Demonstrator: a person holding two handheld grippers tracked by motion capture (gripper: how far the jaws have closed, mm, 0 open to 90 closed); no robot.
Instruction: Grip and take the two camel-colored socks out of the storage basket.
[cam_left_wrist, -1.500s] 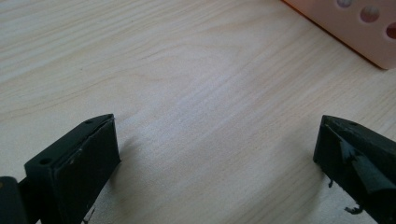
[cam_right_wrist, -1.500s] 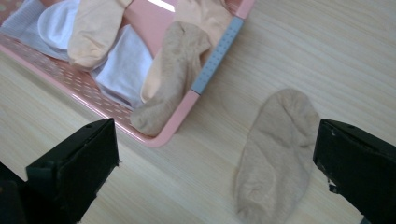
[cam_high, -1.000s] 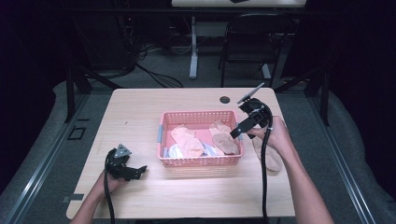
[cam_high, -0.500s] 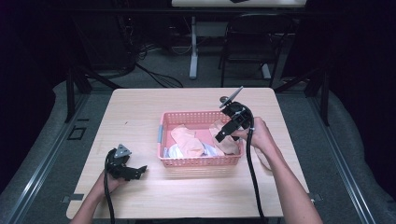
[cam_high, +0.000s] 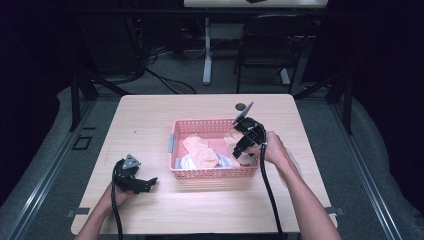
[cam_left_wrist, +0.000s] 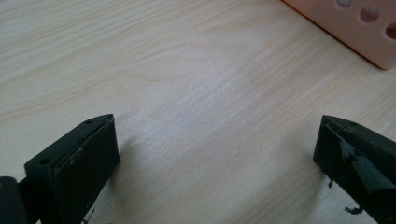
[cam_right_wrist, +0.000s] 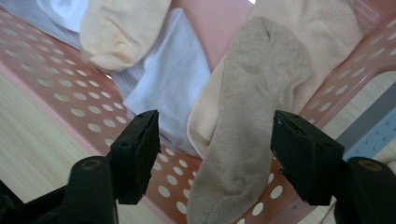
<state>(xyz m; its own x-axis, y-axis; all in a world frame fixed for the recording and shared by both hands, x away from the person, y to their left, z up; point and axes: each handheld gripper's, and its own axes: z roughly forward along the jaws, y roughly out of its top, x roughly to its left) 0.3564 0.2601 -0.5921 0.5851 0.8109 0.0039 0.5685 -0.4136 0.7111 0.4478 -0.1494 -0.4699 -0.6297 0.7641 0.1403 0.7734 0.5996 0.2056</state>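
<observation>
A pink perforated basket (cam_high: 210, 172) stands mid-table and holds several socks. My right gripper (cam_high: 240, 148) dips into its right end, pointing down. In the right gripper view my right gripper (cam_right_wrist: 215, 126) straddles a beige sock (cam_right_wrist: 252, 93) draped over the basket wall (cam_right_wrist: 56, 70). Its jaws have just been closing, and gaps still show between the pads and the sock. A pale lavender sock (cam_right_wrist: 168, 84) and a peach sock (cam_right_wrist: 116, 28) lie beside it. My left gripper (cam_high: 145, 182) rests on the table at the front left. Its jaws (cam_left_wrist: 215, 135) stand wide over bare wood.
A pale sock (cam_high: 296, 162) lies on the table just right of the basket, beside the right hand. A small black round thing (cam_high: 241, 106) sits near the table's far edge. A basket corner (cam_left_wrist: 355, 28) is close to the left gripper. A dark chair (cam_high: 270, 45) stands beyond the table.
The right hand has moved left and down from beside the basket's right side into its right end. The left gripper has not moved.
</observation>
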